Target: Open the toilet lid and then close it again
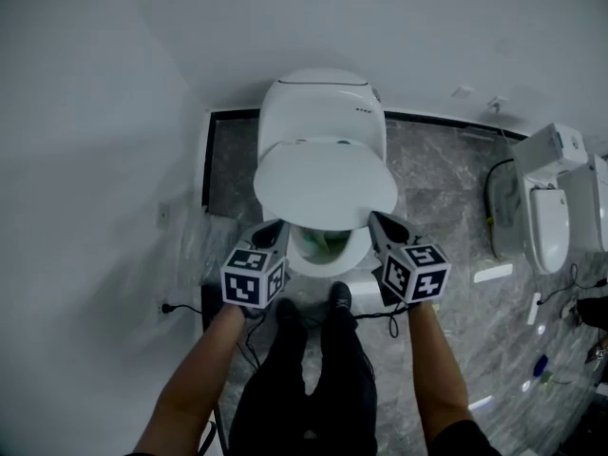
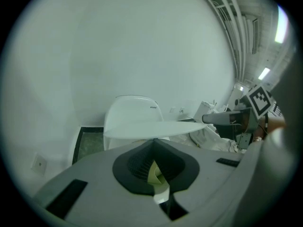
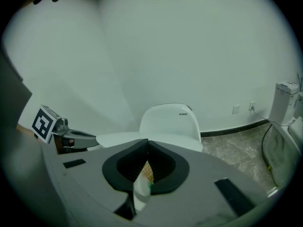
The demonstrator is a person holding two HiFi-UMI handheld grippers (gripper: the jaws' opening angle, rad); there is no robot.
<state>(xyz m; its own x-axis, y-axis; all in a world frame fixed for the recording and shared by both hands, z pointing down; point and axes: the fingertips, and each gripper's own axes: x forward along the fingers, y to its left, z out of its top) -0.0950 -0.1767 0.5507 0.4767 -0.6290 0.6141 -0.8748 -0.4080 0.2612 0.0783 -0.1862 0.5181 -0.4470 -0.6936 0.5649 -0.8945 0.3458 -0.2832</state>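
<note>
Both tools are pressed together and pinch nothing. My left tool [image 1: 271,234] points at the near-left rim of the lid, and my right tool [image 1: 384,223] at its near-right rim. They sit evenly, so neither hand is nearer.

Straight ahead of me stands the toilet [image 1: 321,103], backed against the wall. Its lid [image 1: 325,186] hangs roughly level, halfway between up and shut, just above and beyond my tool tips. Whether the tips touch its underside I cannot tell. The lid's long axis runs away from me, with the hinge at the far end by the tank and the free edge toward me. Below it the bowl [image 1: 323,252] shows partly uncovered.

I count two tools, one lid to work and one toilet in front of me. At least one more toilet [image 1: 549,218] stands well off to my right.
</note>
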